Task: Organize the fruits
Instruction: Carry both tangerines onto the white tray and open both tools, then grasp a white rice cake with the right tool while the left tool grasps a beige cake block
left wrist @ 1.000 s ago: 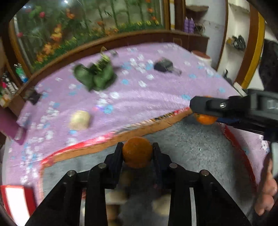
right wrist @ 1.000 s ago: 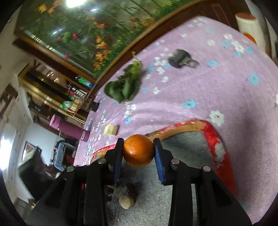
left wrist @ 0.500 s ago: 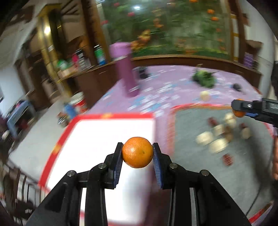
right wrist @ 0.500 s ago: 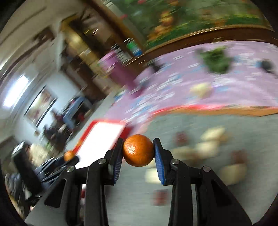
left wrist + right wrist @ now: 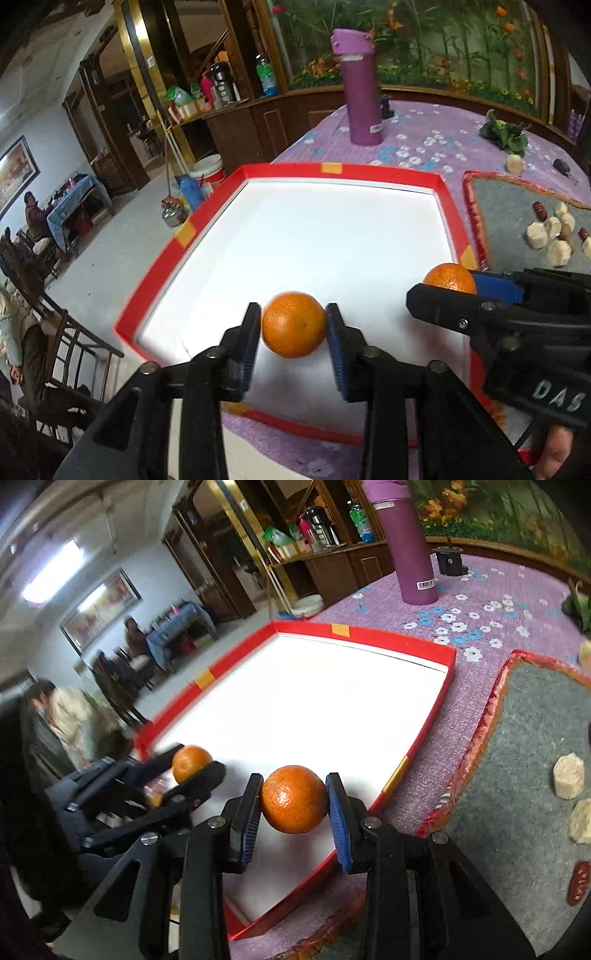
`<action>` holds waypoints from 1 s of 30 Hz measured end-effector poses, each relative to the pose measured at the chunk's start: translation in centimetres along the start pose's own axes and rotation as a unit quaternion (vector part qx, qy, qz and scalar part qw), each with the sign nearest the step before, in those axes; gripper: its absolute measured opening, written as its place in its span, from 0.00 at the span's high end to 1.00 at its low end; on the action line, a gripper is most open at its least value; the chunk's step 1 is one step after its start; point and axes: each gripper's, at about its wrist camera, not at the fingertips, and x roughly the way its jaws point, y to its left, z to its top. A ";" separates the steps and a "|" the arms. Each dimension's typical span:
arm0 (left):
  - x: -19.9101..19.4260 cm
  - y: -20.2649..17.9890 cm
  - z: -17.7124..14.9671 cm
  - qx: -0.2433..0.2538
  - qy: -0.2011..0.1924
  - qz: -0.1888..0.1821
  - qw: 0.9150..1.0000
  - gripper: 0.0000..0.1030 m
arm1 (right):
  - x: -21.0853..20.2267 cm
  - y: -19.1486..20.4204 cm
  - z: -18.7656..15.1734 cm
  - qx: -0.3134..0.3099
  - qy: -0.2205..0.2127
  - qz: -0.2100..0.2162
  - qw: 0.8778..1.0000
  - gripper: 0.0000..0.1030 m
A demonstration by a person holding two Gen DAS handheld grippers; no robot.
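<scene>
My left gripper [image 5: 293,325] is shut on an orange [image 5: 293,323], held just above the near part of the white floor of a red-rimmed tray [image 5: 332,169]. The right gripper [image 5: 294,800] is shut on a second orange [image 5: 293,798] over the tray's [image 5: 399,638] near right part. In the left wrist view the right gripper [image 5: 456,291] comes in from the right with its orange [image 5: 448,277] beside the tray's right rim. In the right wrist view the left gripper [image 5: 194,762] appears at the left with its orange [image 5: 191,757].
A grey mat with a red border [image 5: 506,229] lies right of the tray, with pale chunks [image 5: 537,235] and dark red dates [image 5: 539,210] on it. A purple bottle [image 5: 359,88] and leafy greens [image 5: 504,134] stand on the purple flowered cloth [image 5: 413,147]. People sit in the room at the left.
Both grippers swung left from over the grey mat to over the red-rimmed tray, each still holding its orange, and came lower toward the white floor.
</scene>
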 end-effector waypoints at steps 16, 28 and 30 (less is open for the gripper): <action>-2.7 2.6 -1.7 0.045 -0.039 0.112 0.992 0.10 | 2.7 3.7 1.5 -0.040 0.157 -0.070 0.984 0.32; -5.8 2.6 -2.3 0.054 -0.064 0.093 0.992 0.08 | -5.4 1.0 1.1 0.012 0.057 0.000 0.998 0.32; -6.9 1.4 -1.6 0.047 -0.081 0.049 0.994 0.08 | -9.1 -2.8 0.8 0.047 0.005 -0.023 0.999 0.32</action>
